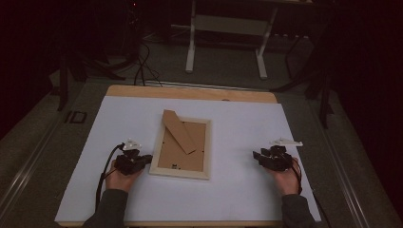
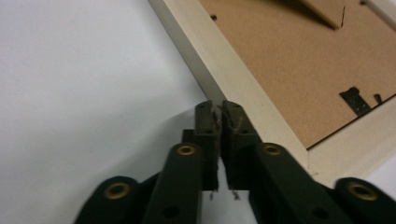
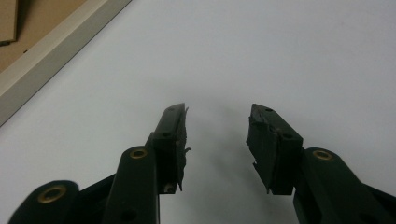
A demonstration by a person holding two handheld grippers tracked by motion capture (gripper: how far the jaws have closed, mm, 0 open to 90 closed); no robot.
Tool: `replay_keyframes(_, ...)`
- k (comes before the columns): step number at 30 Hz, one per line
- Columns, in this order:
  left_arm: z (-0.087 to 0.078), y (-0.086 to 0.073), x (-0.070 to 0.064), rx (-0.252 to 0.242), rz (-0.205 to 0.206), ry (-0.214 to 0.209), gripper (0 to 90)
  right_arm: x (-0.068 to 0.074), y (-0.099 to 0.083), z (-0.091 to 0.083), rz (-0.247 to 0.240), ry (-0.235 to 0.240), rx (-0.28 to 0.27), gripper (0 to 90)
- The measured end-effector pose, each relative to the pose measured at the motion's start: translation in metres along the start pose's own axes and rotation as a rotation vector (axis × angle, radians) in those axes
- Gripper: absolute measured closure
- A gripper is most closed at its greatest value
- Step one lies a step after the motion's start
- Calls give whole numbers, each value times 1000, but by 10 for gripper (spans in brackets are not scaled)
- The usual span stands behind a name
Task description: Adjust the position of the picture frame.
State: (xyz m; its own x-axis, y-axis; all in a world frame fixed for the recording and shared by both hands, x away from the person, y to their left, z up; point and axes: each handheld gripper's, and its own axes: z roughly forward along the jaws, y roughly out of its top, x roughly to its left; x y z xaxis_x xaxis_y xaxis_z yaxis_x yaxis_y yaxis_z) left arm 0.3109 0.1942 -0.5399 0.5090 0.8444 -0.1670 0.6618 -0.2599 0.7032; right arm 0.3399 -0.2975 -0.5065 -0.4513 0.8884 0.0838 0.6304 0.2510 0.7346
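Left gripper view has the left gripper (image 2: 219, 109) with its two black jaws pressed together, nothing between them, their tips right at the outer edge of the picture frame (image 2: 224, 77) near one of its corners; whether they touch the wood I cannot tell. That frame lies face down, its brown backing board (image 2: 289, 60) up, with a small black turn clip (image 2: 355, 99) near the corner. From the high view the left gripper (image 1: 142, 159) sits just beside the frame's (image 1: 155, 152) left rail, low on that side, and the fold-out stand (image 1: 178, 129) lies slanted across the backing. Over on the other side the right gripper (image 1: 259, 156) rests well apart from the frame, jaws spread wide and empty above the white sheet (image 1: 237, 123) covering the wooden table (image 1: 190, 92).
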Motion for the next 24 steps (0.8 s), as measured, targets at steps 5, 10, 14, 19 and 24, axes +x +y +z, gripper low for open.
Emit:
replay_keyframes(5, 0, 0, 0, 1, 6, -6, 900, -1, -1, 1, 4, -1, 3, 561)
replay_keyframes(10, 0, 0, -1, 3, 10, -2, 900, 0, -1, 1, 3, 0, 1, 561)
replay_keyframes(14, 0, 0, -1, 5, 13, 0, 900, 0, -1, 1, 1, 2, 5, 558)
replay_keyframes(19, 0, 0, -4, 8, 24, -7, 900, 0, 0, 1, -1, 4, 3, 557)
replay_keyframes(24, 1, 1, -9, 12, 43, -13, 900, 0, 0, 1, -1, 6, 2, 556)
